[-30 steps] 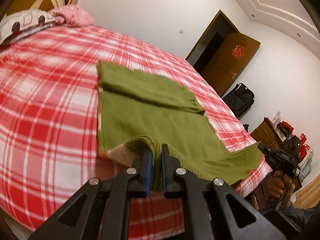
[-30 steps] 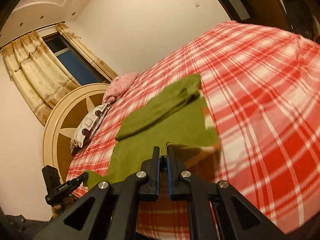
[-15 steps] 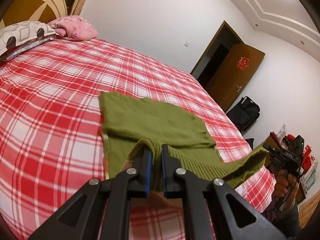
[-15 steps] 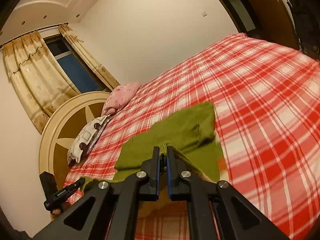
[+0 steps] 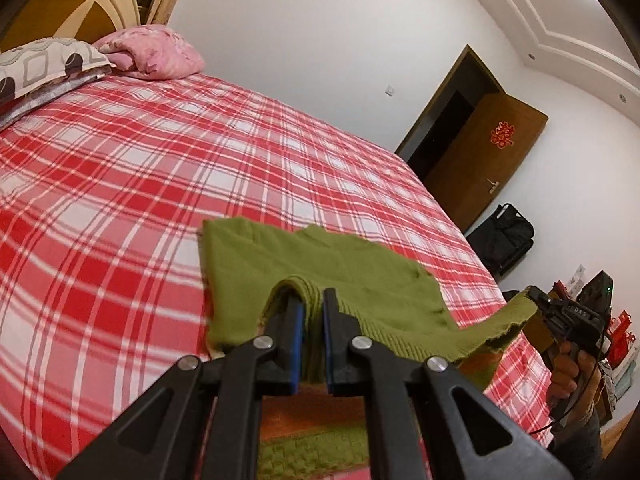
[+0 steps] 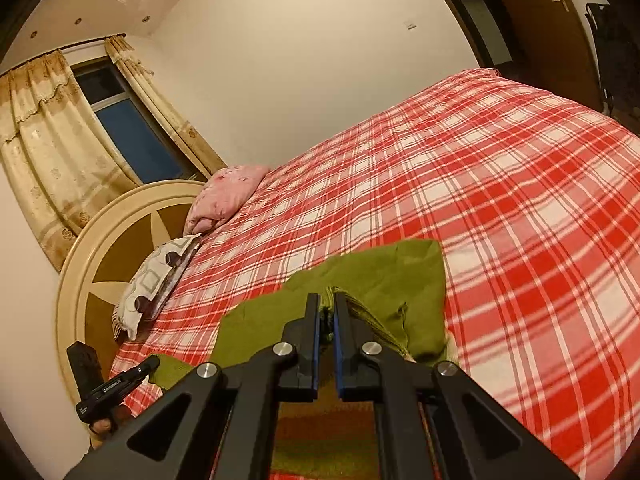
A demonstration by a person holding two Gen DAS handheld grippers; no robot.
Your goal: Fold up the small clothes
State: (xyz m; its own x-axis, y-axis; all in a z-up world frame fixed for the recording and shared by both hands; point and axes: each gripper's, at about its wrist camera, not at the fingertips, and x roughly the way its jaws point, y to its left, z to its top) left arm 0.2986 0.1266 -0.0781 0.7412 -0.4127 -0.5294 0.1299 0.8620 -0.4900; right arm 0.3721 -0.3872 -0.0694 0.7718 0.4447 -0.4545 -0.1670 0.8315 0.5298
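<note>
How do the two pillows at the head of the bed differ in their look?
The pink pillow is one soft pink colour with a faint mottled print; the patterned pillow is white and grey with dark circles and squares. The pink pillow looks plump and crumpled, while the patterned pillow looks flatter. Both lie on the red checked bedspread by the headboard, side by side.

Olive-green garment (image 5: 360, 276); red-white plaid bedspread (image 5: 160, 184)

My left camera looks along its fingers, close over the green garment (image 5: 340, 276), across the bed (image 5: 140, 184) toward the door (image 5: 484, 160). My right camera faces the headboard (image 6: 116, 256). Both share garment and bed.
</note>
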